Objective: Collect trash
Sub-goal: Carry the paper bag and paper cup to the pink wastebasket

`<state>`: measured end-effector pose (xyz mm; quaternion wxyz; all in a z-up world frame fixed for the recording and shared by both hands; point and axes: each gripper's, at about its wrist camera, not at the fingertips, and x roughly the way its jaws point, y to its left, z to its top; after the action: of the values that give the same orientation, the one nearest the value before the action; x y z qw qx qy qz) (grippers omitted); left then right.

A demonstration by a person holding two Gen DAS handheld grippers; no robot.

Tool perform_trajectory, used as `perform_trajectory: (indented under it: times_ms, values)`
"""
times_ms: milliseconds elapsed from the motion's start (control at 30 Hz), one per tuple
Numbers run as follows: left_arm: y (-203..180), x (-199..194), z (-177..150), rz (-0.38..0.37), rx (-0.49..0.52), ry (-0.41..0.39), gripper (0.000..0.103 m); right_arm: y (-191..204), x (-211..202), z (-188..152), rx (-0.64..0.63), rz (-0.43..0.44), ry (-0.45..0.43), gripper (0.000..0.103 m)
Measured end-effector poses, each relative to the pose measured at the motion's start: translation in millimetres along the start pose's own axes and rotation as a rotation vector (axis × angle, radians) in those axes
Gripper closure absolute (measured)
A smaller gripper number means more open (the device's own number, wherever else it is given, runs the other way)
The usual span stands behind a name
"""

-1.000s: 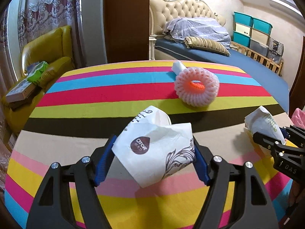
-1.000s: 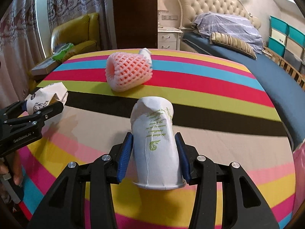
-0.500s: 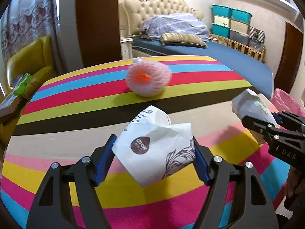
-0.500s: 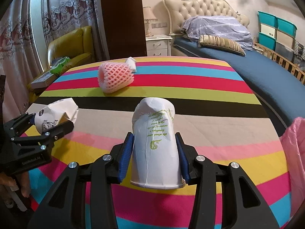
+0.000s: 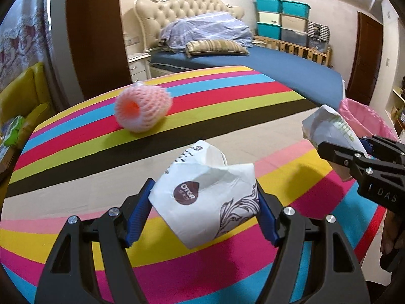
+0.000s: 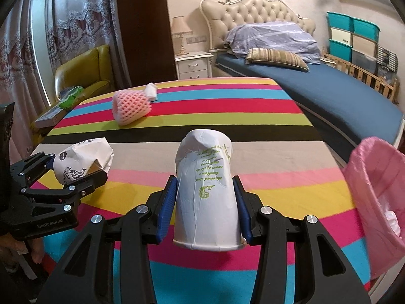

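My left gripper (image 5: 203, 211) is shut on a crumpled white paper cup with a brown logo (image 5: 207, 197), held above the striped table. My right gripper (image 6: 206, 212) is shut on a dented white paper cup with green print (image 6: 206, 192), also above the table. Each gripper shows in the other's view: the right one (image 5: 364, 162) with its cup (image 5: 329, 129), the left one (image 6: 63, 174) with its cup (image 6: 83, 159). A pink foam fruit net (image 5: 141, 109) lies on the far side of the table (image 6: 130, 106), with a small white scrap (image 6: 151, 91) behind it.
A bin lined with a pink bag (image 6: 377, 192) stands off the table's right edge, also seen in the left wrist view (image 5: 364, 116). The striped table (image 6: 227, 116) fills the foreground. A bed (image 6: 329, 93) is behind, a yellow armchair (image 6: 83, 76) at the left.
Both grippers have pulled back and swung to the right with their cups. The pink-lined bin has come into view at the right. The foam net has not moved on the table.
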<state>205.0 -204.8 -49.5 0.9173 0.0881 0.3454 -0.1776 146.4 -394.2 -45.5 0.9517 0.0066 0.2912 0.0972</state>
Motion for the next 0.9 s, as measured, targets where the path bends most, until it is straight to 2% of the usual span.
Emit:
perform_trajectory:
  times_ms: [300,600,900]
  values:
    - [-37.3,9.9,15.8,-0.069,0.064,0.007,0.032,-38.1,-24.7,-8.3,0.043,-0.057,-0.031,0.060]
    - [-87.9,10.9,31.5,-0.142,0.168,-0.007,0.032,-80.0,-60.7,-11.6,0.103,-0.137,-0.098,0.060]
    - [-146.5,12.3,48.3,-0.260,0.269,0.005,0.032,-138.0,-89.2,-28.7,0.192,-0.246,-0.121,0.060]
